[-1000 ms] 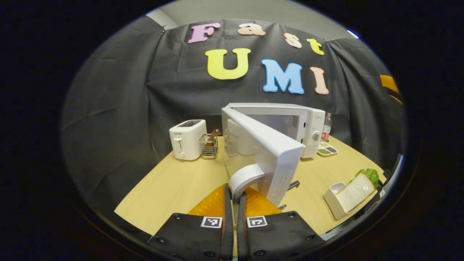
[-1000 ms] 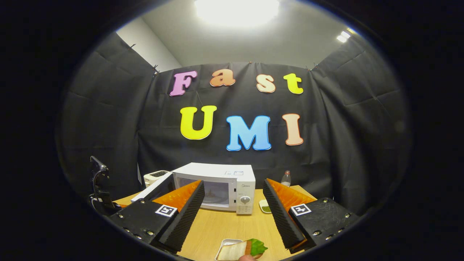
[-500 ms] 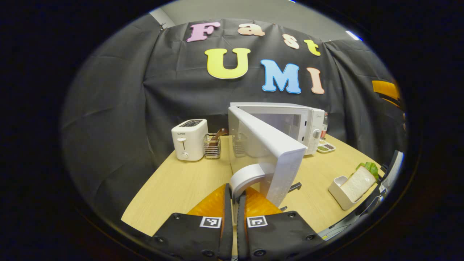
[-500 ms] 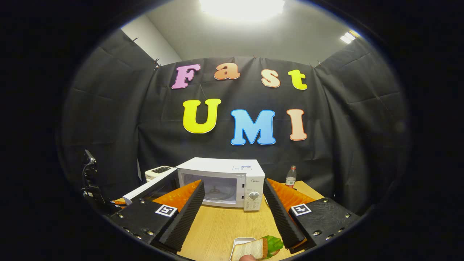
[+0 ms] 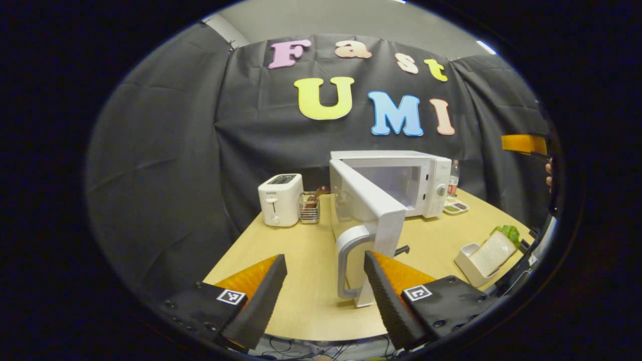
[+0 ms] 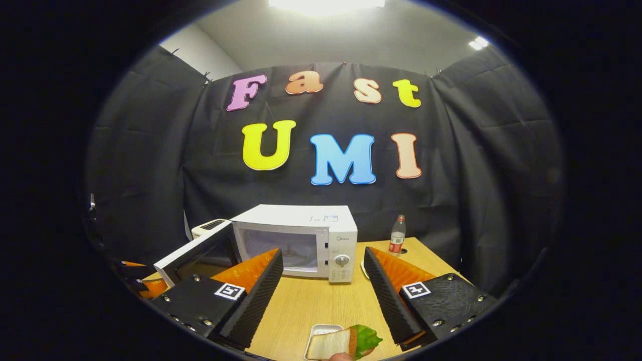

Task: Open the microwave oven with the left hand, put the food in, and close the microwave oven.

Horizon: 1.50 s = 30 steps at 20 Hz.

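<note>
Wooden table [image 5: 281,245], 1 microwave [image 5: 401,183], 1 toaster [image 5: 280,199], 1 sandwich [image 6: 343,342]

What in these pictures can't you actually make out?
- Sandwich and tray: right gripper view, lower part cut off by the bottom edge.
- Small dish by the microwave: left gripper view, contents too small to name.
- Rack beside the toaster: left gripper view, the dark item in it too small to tell.
- Oven floor: left gripper view, hidden behind the open door.
</note>
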Each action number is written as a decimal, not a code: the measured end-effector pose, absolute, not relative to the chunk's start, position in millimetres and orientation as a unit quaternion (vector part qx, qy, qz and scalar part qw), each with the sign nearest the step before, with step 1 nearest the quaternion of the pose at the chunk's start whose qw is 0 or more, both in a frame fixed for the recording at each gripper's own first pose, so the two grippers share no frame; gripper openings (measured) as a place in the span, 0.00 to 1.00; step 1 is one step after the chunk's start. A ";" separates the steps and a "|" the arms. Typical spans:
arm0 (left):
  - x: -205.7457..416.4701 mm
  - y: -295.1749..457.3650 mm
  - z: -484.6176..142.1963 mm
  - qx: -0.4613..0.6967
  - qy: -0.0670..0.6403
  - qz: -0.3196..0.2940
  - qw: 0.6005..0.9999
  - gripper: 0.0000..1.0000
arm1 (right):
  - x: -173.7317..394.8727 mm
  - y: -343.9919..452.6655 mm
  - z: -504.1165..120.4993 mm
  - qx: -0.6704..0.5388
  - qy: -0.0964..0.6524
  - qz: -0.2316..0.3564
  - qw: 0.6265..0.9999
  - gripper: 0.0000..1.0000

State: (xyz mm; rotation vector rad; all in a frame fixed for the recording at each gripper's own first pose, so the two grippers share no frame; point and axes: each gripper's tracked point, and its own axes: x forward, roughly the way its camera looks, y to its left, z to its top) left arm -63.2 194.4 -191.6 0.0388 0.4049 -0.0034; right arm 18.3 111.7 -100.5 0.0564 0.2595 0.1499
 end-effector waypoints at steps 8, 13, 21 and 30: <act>-63.2 166.3 -83.5 0.002 0.101 0.037 0.994 1.00 | 20.7 78.6 -184.9 0.042 0.268 0.097 0.958 0.99; -66.4 152.5 -35.6 -0.003 0.056 0.059 0.997 1.00 | 4.6 71.3 -239.1 0.042 0.352 0.127 0.926 0.98; -75.8 128.9 -16.5 0.000 0.039 0.100 0.994 0.99 | -38.3 64.7 -308.3 0.068 0.471 0.179 0.861 1.00; -87.3 105.2 -5.8 0.018 0.028 0.123 0.992 0.94 | -63.2 91.2 -314.5 0.197 0.533 0.227 0.791 0.60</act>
